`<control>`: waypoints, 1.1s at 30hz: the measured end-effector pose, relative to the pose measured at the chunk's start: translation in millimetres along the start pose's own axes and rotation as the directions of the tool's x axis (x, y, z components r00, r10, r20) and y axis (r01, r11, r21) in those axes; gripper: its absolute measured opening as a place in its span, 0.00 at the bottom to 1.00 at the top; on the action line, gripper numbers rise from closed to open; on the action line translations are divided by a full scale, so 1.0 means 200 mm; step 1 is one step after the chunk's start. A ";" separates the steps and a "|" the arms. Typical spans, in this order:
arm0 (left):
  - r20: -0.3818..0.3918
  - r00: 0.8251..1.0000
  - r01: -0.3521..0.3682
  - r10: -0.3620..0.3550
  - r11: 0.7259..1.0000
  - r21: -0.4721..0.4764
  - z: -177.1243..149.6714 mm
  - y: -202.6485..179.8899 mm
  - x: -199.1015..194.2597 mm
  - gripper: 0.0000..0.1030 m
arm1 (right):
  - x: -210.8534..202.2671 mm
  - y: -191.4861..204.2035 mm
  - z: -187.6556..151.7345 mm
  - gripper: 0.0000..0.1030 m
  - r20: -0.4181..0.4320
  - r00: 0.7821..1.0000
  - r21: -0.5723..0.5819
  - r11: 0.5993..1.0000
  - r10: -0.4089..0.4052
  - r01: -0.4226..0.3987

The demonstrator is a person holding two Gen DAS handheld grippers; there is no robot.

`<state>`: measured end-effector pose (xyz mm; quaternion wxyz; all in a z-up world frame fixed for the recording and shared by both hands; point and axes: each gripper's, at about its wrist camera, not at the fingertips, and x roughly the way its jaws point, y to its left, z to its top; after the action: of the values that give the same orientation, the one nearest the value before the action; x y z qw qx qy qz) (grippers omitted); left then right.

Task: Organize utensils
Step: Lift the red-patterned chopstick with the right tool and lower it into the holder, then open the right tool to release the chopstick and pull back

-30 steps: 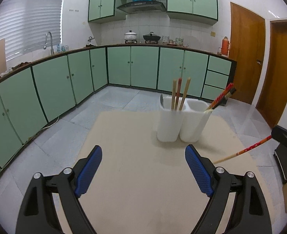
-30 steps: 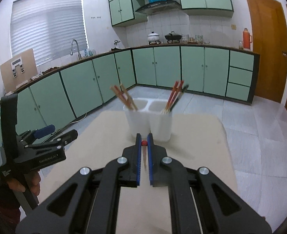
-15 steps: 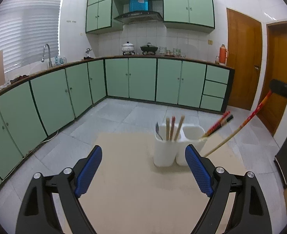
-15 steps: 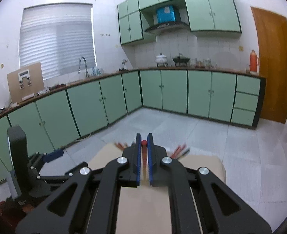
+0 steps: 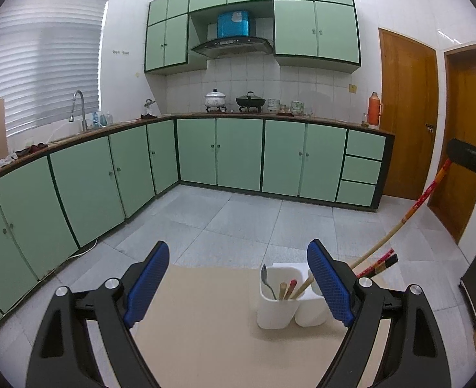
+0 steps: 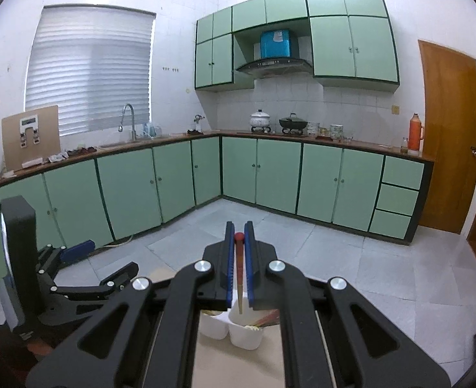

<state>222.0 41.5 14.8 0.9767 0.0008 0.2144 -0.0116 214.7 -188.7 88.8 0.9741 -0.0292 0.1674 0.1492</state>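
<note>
One spoon (image 5: 265, 278), two white holders (image 5: 278, 307).

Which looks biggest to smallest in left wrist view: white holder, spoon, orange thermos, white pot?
1. White holder
2. Orange thermos
3. Spoon and white pot: look alike, unranked.
Holder and spoon sit nearer the camera, so this is apparent size only.

White utensil holder (image 5: 281, 307) on beige table (image 5: 205, 333)

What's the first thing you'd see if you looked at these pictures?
The right tool pinching a red-tipped chopstick, held slanting above the white holder on the beige mat. Behind, a long row of green cabinets fills the kitchen. The left tool stands open, empty.
</note>
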 end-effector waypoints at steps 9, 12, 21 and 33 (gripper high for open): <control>-0.029 1.000 0.007 -0.007 1.000 -0.004 0.01 -0.01 0.16 0.83 | 0.28 -0.03 -0.10 0.05 -0.085 0.996 0.026 1.000 -0.011 0.013; -0.039 0.999 0.005 -0.005 1.000 -0.011 0.02 0.00 0.20 0.83 | 0.35 -0.04 -0.15 0.05 -0.107 0.994 0.034 0.999 -0.015 0.019; -0.049 0.999 0.002 -0.003 1.000 -0.016 0.01 0.02 0.25 0.83 | 0.50 -0.03 -0.29 0.05 -0.186 0.983 0.076 0.997 -0.005 0.019; -0.025 1.000 -0.002 0.002 1.000 -0.023 0.00 0.06 0.17 0.88 | 0.40 -0.08 -0.34 0.55 -0.168 0.985 0.130 0.989 -0.048 0.070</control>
<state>253.3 51.9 -0.1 0.9739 -0.0099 0.2268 -0.0081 269.9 -187.8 -2.7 0.9607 0.0197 0.2559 0.1057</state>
